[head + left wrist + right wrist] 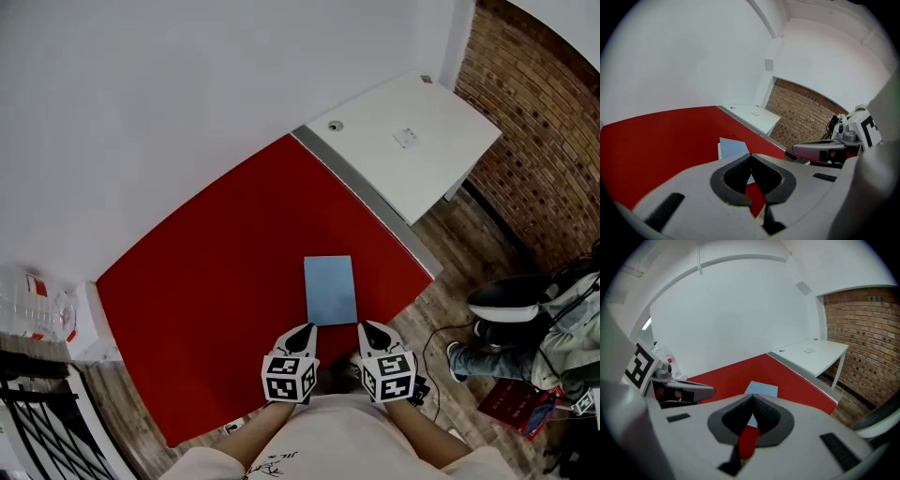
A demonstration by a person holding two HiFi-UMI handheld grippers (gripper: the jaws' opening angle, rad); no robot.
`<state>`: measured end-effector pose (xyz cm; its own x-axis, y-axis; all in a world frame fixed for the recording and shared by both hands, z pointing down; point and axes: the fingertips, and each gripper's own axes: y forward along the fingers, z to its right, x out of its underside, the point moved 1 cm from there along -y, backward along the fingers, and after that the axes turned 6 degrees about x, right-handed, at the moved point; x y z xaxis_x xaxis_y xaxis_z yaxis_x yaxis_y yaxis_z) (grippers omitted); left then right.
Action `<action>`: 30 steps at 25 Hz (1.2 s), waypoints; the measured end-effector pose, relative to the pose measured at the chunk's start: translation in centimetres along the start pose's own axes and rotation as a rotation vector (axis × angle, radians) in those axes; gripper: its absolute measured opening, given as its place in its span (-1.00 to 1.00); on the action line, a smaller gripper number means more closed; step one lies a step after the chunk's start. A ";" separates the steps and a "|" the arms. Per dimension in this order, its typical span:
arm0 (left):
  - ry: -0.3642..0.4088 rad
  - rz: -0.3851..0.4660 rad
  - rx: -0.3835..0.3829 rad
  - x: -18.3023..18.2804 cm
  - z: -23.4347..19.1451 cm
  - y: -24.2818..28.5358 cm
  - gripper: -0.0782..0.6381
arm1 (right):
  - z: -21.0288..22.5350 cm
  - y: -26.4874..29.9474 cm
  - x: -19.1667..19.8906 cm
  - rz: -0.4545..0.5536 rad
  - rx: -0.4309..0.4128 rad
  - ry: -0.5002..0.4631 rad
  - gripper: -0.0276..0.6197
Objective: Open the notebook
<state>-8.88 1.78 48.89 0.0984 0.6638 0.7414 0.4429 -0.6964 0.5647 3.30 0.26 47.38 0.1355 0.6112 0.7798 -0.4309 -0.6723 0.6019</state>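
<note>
A light blue notebook (330,289) lies closed and flat on the red table (216,281), near its front edge. It also shows beyond the jaws as the notebook (732,147) in the left gripper view and the notebook (761,389) in the right gripper view. My left gripper (307,330) hovers just short of the notebook's near left corner, jaws shut with nothing between them. My right gripper (366,328) hovers just short of the near right corner, also shut and empty. Neither touches the notebook.
A white desk (412,141) adjoins the red table at the far right, with a brick wall (534,112) beyond. A person's legs and a stool (511,300) are on the floor at right. A box (89,323) stands at the table's left end.
</note>
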 end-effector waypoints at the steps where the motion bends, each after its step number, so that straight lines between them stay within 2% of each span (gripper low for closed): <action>1: -0.005 -0.006 -0.003 0.2 -0.3 0.3 -0.76 | 0.2 0.4 0.0 -0.004 0.002 -0.001 -0.90; 5: -0.006 -0.034 -0.016 0.5 -1.6 1.9 -0.76 | 0.6 2.6 -0.1 -0.019 0.003 -0.005 -0.90; 22: -0.104 -0.154 -0.083 5.2 -6.8 7.5 -0.76 | 1.3 8.6 2.9 -0.124 -0.042 0.034 -0.90; 25: -0.135 -0.172 -0.077 6.0 -7.9 8.8 -0.55 | 1.6 9.7 3.4 -0.137 -0.046 0.043 -0.90; 30: -0.226 -0.215 -0.027 7.9 -8.9 11.1 -0.34 | 1.8 10.9 4.3 -0.165 -0.051 0.054 -0.90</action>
<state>-11.10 -3.12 64.27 0.2022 0.8385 0.5061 0.4517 -0.5383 0.7114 0.81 -5.14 57.60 0.1607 0.7340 0.6598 -0.4521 -0.5395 0.7103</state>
